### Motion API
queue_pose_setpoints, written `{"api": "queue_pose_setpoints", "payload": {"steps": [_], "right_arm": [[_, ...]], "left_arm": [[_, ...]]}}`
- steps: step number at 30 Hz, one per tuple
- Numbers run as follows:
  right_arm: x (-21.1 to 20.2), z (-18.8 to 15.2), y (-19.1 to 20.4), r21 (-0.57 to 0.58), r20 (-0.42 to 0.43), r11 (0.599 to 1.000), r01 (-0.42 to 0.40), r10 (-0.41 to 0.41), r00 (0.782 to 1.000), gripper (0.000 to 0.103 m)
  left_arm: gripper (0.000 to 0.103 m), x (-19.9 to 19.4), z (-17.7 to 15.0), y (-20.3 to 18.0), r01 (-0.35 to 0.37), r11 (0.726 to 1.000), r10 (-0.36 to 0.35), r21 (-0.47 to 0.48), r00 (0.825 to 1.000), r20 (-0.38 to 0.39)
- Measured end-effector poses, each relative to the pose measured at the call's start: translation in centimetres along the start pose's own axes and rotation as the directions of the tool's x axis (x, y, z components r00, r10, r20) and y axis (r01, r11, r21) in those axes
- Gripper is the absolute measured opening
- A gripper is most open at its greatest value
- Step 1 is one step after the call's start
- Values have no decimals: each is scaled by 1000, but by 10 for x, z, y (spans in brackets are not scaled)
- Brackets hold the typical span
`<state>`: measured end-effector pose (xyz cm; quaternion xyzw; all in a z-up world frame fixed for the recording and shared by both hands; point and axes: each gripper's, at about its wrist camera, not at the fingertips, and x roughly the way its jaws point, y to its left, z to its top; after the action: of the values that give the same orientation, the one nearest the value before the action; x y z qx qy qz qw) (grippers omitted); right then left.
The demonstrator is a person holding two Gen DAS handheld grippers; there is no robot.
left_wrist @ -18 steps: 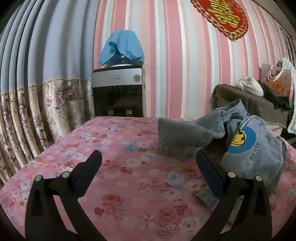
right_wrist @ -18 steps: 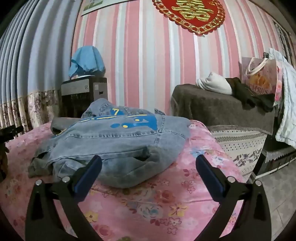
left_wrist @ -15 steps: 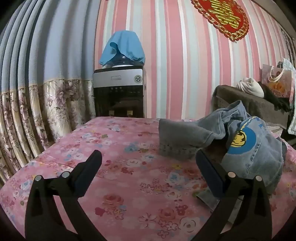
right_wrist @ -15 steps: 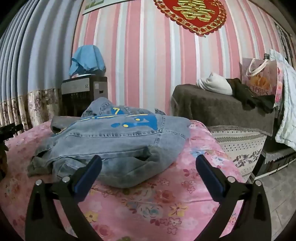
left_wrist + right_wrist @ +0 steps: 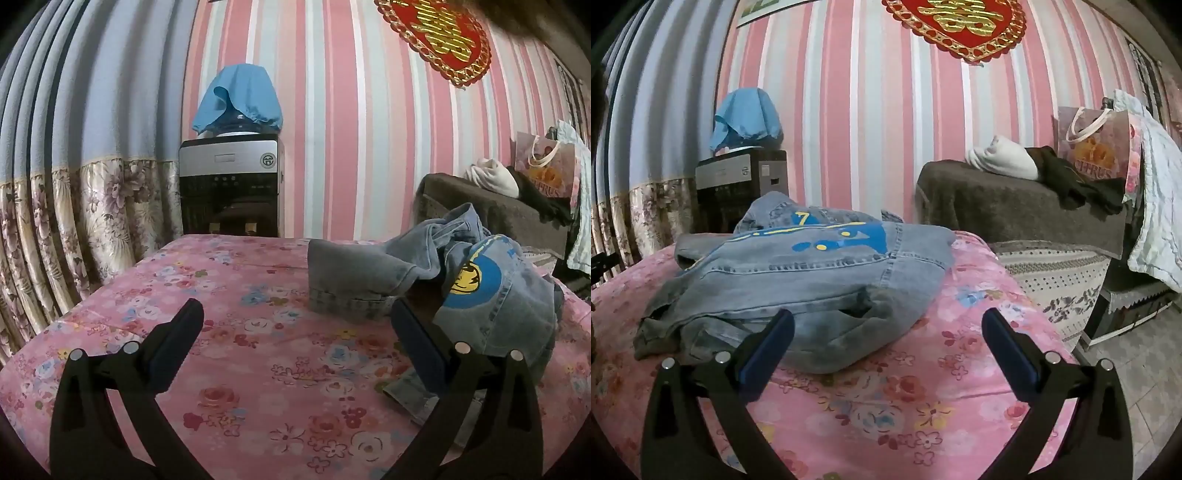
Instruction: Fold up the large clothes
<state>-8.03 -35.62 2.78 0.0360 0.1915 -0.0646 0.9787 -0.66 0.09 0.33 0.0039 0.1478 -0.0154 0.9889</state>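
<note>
The left gripper (image 5: 295,325) stood with its two black, blue-padded fingers spread as wide as they go, nothing between them but bare bedcover, tilted a little downward toward the pink floral quilted bedspread (image 5: 229,354). The right gripper (image 5: 886,325) was just as fully released and empty, its left finger (image 5: 768,343) showing in front of the near hem of the crumpled light-blue denim jacket with a blue and yellow printed patch (image 5: 812,273), though contact could not be told from this view. Both sets of jaws being wide and angled down probably reflected a readiness to pinch fabric edges, one from each side. The jacket lay in a heap toward the right half of the bed; in the left wrist view it (image 5: 491,295) sat just beyond and to the right of that gripper, with one grey-blue sleeve (image 5: 354,273) stretched out flat toward the middle of the bedspread. Bunched as it was, with back panel up and sleeves tucked unevenly, it would need spreading flat first, so folding had apparently not begun. Past the bed stood a black and silver water dispenser capped with a blue cloth (image 5: 229,192) against the pink striped wall, and to the right a low brown-covered bench (image 5: 1015,206) held a white bundle and a pink gift bag (image 5: 1097,147).
</note>
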Motion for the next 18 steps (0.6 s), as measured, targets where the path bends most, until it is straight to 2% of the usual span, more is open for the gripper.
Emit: {"api": "queue_pose_setpoints", "payload": {"steps": [9,12,15,18], "right_arm": [[0,0,0,4,-2,1000,2,-2,1000,101],[0,-1,1,1,6,1000,1,-1,1000,101],[-1,-1,1,-1,12,1000,2,-2,1000,101],[-2,-1,2,-2,20,1000,1,-1,1000,101]], "left_arm": [[100,1,0,-1,-10,1000,10,2,1000,0],[100,-2,0,9,-8,999,9,-40,1000,13],[100,3,0,16,-22,996,21,-84,1000,-10],[100,2,0,9,-22,998,22,-50,1000,-4]]}}
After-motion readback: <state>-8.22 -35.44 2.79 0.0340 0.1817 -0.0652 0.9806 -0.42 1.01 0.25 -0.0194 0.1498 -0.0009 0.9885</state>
